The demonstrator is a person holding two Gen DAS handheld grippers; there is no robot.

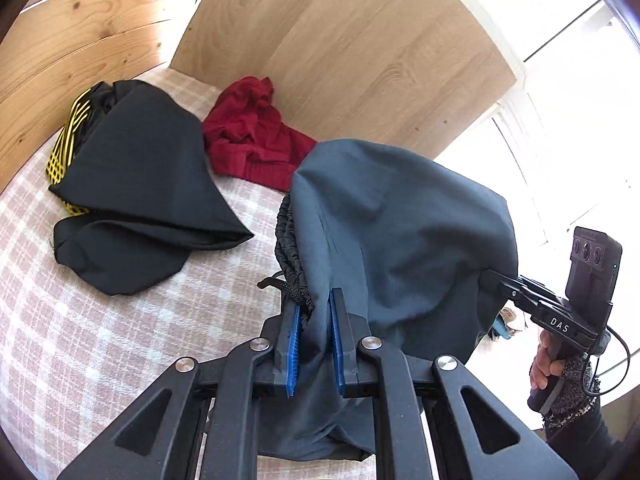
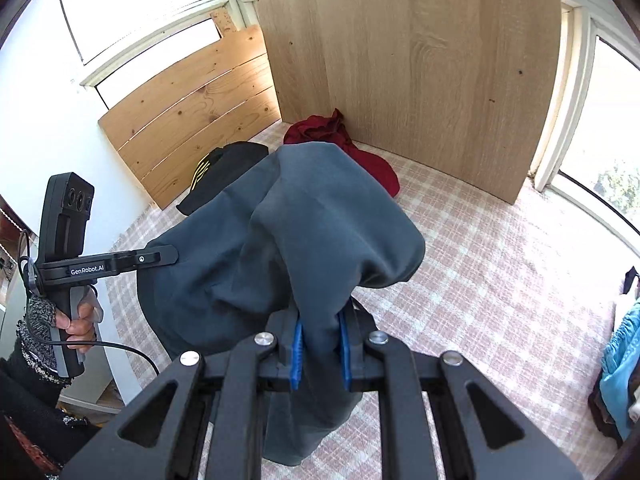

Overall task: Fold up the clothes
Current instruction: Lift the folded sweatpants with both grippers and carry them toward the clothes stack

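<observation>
Holding the grey garment (image 1: 400,232) aloft over the checked bedspread (image 1: 100,320), left gripper (image 1: 316,320) and right gripper (image 2: 322,336) both clamped on it; unfolded black garment (image 1: 140,184) at ten o'clock, red garment (image 1: 252,136) at eleven

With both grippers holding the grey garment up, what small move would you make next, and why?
Probably draw the left gripper and right gripper apart. Both are shut on the grey garment, which sags bunched between them above the checked cloth, so it needs stretching flat before folding.
</observation>
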